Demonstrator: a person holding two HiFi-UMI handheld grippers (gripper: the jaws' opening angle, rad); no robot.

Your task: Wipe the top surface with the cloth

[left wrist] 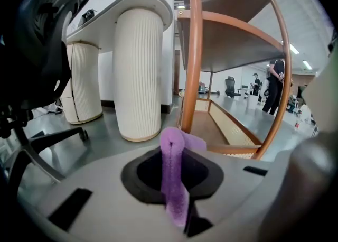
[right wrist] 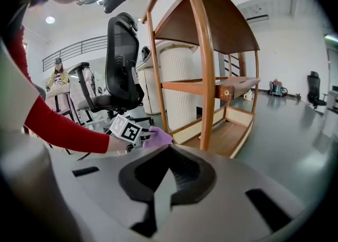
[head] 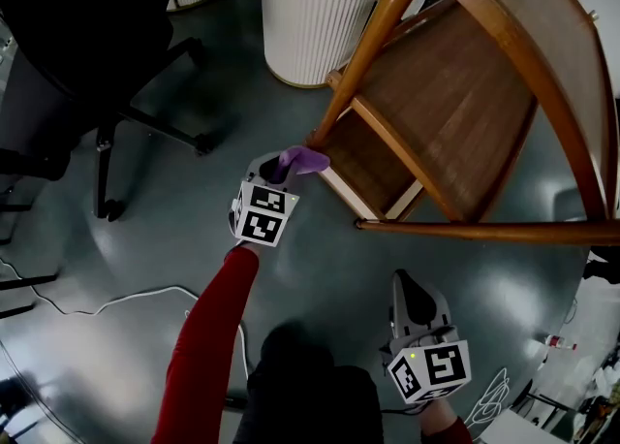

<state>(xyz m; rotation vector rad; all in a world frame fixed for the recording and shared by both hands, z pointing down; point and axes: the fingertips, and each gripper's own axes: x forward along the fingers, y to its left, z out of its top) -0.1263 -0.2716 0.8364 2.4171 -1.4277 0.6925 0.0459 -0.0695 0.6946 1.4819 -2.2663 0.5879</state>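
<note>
Two grippers noted: the left gripper (head: 274, 173) pinches the purple cloth (head: 302, 159) low beside the wooden shelf unit (head: 426, 132). The right gripper (head: 412, 299) is pressed together on nothing, well apart. Approach step judged; wiping not begun. Next move calls for raising the cloth onto the top surface (head: 528, 15).

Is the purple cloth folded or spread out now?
Folded: the purple fleecy cloth stands as a narrow doubled strip, pinched in the left tool.

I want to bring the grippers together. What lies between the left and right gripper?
Only bare grey floor separates the left gripper and right gripper, per the head view.
</note>
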